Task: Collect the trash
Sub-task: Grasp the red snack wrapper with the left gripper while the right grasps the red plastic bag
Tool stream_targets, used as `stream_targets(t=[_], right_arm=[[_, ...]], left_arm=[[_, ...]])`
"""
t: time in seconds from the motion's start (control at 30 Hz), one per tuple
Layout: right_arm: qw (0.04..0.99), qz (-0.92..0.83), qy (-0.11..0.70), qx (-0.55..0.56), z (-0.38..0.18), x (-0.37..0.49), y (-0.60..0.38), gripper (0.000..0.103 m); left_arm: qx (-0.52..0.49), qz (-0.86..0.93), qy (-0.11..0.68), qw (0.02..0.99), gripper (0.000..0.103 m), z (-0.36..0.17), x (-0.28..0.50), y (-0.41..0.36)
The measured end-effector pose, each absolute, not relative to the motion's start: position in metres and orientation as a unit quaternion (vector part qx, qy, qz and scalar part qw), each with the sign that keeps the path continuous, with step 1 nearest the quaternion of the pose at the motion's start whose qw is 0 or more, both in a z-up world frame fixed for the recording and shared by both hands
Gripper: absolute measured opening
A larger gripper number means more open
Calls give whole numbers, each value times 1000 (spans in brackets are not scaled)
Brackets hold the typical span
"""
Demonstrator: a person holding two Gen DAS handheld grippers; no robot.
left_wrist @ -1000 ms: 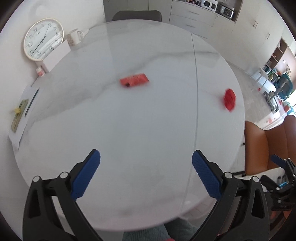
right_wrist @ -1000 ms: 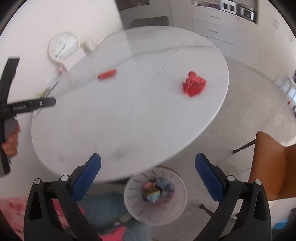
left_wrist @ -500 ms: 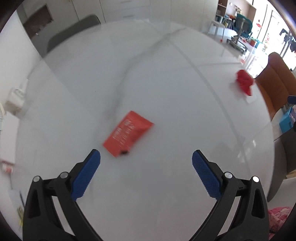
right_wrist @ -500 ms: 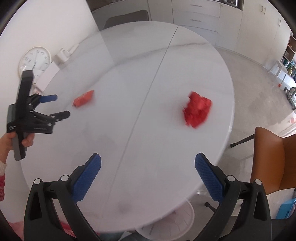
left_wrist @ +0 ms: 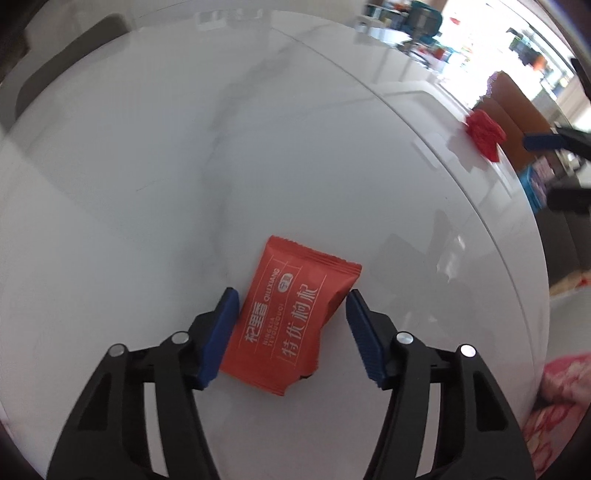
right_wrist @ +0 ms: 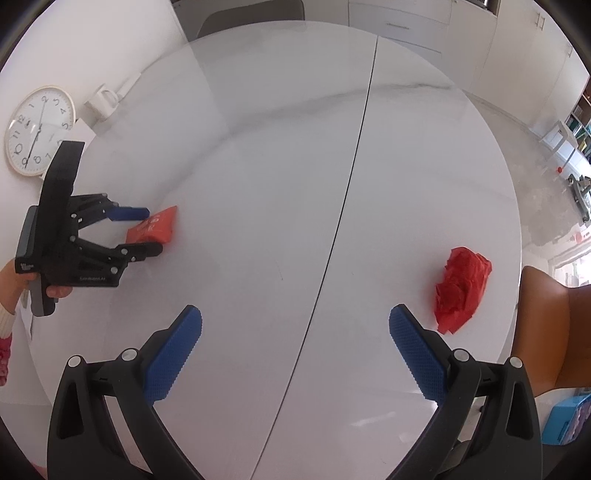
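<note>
A flat orange-red snack wrapper (left_wrist: 291, 317) with white print lies on the round white marble table (left_wrist: 184, 166). My left gripper (left_wrist: 291, 332) is open with a blue finger on each side of the wrapper, close to its edges. The wrapper also shows in the right wrist view (right_wrist: 155, 229), between the left gripper's fingers (right_wrist: 129, 213). A crumpled red paper ball (right_wrist: 460, 290) lies near the table's right edge, just right of my right gripper (right_wrist: 295, 350), which is open and empty above the table. The ball also shows far right in the left wrist view (left_wrist: 484, 133).
A wall clock (right_wrist: 38, 130) and a white mug (right_wrist: 101, 100) stand at the table's far left. A grey chair (right_wrist: 251, 14) is behind the table and an orange chair (right_wrist: 554, 321) at the right. A seam (right_wrist: 347, 177) runs across the tabletop.
My left gripper has moved down onto the orange-red wrapper and narrowed around it. My right gripper has moved forward over the table toward the red paper ball; the bin under the table has left view.
</note>
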State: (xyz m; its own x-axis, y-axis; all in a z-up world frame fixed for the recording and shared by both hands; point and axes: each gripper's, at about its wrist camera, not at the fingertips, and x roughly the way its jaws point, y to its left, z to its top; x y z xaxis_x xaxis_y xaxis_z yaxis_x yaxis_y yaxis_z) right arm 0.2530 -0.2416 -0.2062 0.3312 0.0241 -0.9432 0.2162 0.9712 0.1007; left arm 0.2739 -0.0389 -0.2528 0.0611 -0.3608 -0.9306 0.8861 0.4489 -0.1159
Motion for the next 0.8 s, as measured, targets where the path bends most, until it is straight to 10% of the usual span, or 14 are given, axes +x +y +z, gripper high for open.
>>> stream_targets(t=[0.4,0.8], right_arm=[[809,-80,572,108,-209,257,-240,101],[814,-202,527,138,-197,195,-320,101]], left_arm=[[234,-447,498,706,32,-248,259,-43],[162,-451,502,721,31,-215,213,-109]])
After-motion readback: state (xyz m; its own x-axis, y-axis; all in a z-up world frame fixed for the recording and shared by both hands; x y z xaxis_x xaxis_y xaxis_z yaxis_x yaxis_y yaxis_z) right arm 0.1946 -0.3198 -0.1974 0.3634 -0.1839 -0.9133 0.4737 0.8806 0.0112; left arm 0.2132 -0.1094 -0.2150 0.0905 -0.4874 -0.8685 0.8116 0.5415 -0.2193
